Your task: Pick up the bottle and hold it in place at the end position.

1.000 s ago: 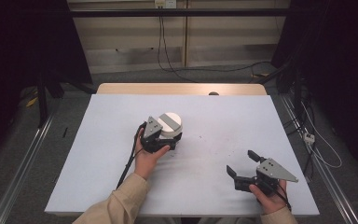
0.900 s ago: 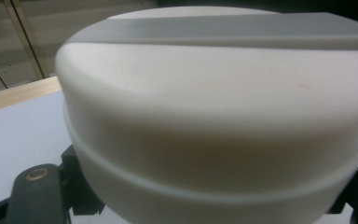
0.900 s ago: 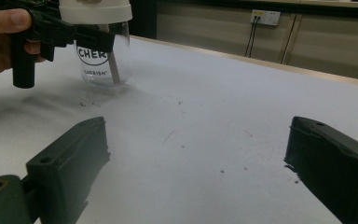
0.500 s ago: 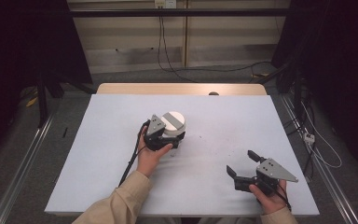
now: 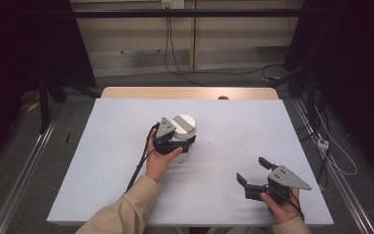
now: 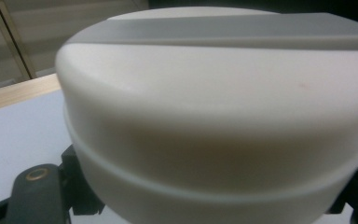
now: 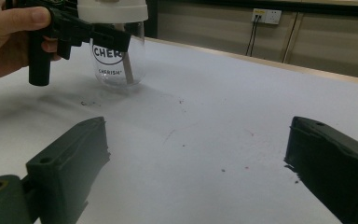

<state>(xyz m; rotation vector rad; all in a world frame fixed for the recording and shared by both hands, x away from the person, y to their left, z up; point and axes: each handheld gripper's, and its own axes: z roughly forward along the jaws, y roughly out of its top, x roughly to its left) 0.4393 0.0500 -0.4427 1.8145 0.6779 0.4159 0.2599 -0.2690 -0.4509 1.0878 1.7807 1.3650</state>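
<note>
High view: I see my left hand-held gripper [image 5: 181,141] clamped on the white lid [image 5: 184,125] of a clear jar [image 7: 119,63] standing near the middle of the white counter [image 5: 102,146] — the jaws grip the lid's sides. My right hand-held gripper [image 5: 253,171] rests well apart at the near right — jaws spread wide, holding nothing.

Counter [image 5: 107,161] surface lies bare between the jar [image 5: 185,130] and the right claw [image 5: 253,171]; passage there is unobstructed. The jar, clamped by the left claw [image 5: 177,141] at mid-counter, is the sole standing obstacle. Far and side margins are open.
</note>
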